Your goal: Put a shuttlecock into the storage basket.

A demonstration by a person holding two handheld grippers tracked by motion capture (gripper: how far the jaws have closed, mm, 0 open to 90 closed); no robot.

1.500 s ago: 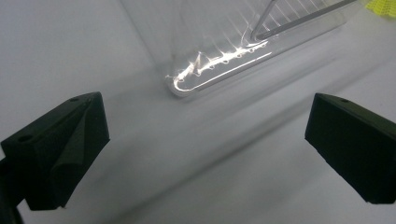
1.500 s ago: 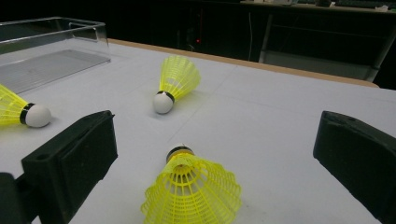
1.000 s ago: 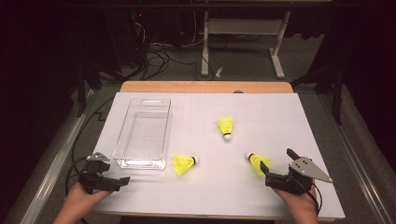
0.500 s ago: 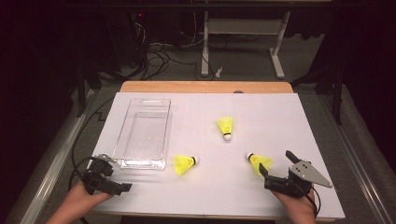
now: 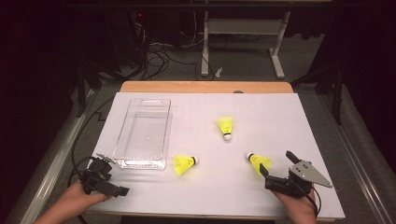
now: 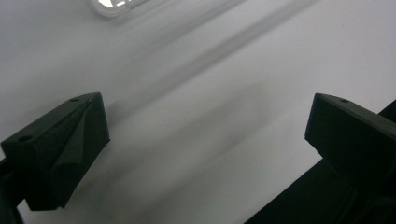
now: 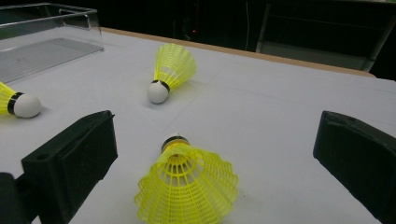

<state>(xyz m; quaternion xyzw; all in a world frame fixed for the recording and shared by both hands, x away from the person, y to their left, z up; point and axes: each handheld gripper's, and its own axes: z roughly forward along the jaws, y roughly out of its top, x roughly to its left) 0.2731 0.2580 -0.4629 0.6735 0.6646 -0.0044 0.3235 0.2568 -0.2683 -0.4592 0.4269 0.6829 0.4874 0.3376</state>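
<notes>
Three yellow shuttlecocks lie on the white table. One shuttlecock (image 5: 226, 127) rests mid-table, another (image 5: 185, 164) just right of the clear tray's near end, and the third (image 5: 257, 162) at the front right. My right gripper (image 5: 277, 162) is open right behind that third one. In the right gripper view that shuttlecock (image 7: 187, 186) lies between the spread jaws of the right gripper (image 7: 215, 130), skirt toward me, untouched. My left gripper (image 5: 114, 179) is open at the front left, and in its own view the left gripper (image 6: 205, 121) holds nothing over bare table.
A clear plastic tray (image 5: 140, 164) lies lengthwise at the left, with its corner (image 6: 112, 4) close ahead of the left gripper. The table's wooden far edge (image 5: 205, 87) borders a dark floor with cables and a desk frame.
Both hands have drawn back a little toward the near table edge. The left gripper has turned slightly to the right. The shuttlecocks and tray have not moved.
</notes>
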